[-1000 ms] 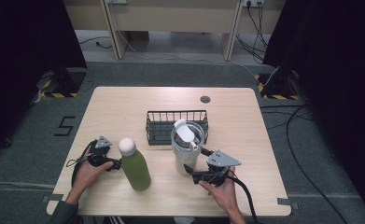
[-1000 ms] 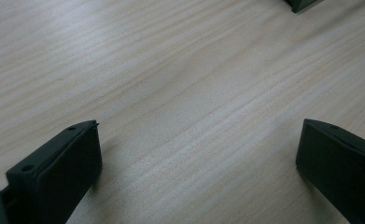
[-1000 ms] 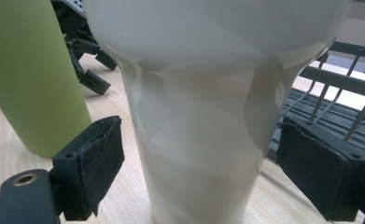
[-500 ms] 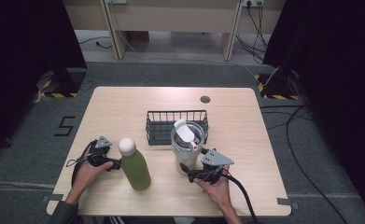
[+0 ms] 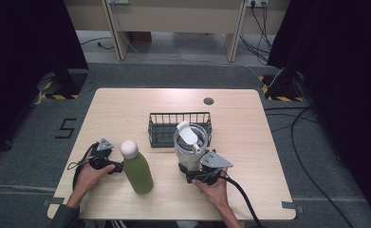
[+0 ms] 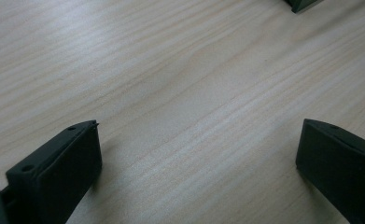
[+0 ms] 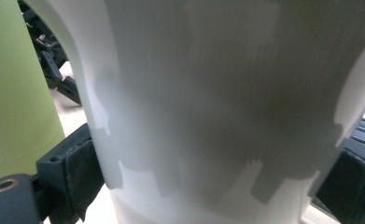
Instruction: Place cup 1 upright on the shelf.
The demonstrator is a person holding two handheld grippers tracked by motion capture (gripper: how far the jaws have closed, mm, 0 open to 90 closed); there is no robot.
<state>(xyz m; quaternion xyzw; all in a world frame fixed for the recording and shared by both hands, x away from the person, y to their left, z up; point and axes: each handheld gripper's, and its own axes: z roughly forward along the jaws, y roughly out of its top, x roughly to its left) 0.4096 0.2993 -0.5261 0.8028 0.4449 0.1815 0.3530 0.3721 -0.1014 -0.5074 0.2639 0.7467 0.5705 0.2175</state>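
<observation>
A white tumbler (image 5: 190, 142) with a flip lid stands near the table's front, just before a wire basket. My right gripper (image 5: 193, 176) is low at its base. In the right gripper view the tumbler (image 7: 217, 107) stands between the jaws, which have just been opening; the black pads (image 7: 77, 172) flank its wall closely without a clear squeeze. A green bottle (image 5: 138, 171) with a white cap stands to the left. Beside it my left gripper (image 5: 113, 166) rests on the wood. Its jaws stand wide apart over bare tabletop (image 6: 199, 158), with nothing between them.
The black wire basket (image 5: 178, 116) sits mid-table behind the tumbler. A small round dark mark (image 5: 208, 101) lies toward the far edge. In the right gripper view the green bottle (image 7: 17, 93) stands close on the left, with the left gripper (image 7: 54, 70) behind it.
My right gripper has slid left and lower, in against the tumbler's base, and its jaws have spread. The left hand, bottle and tumbler have stayed put.
</observation>
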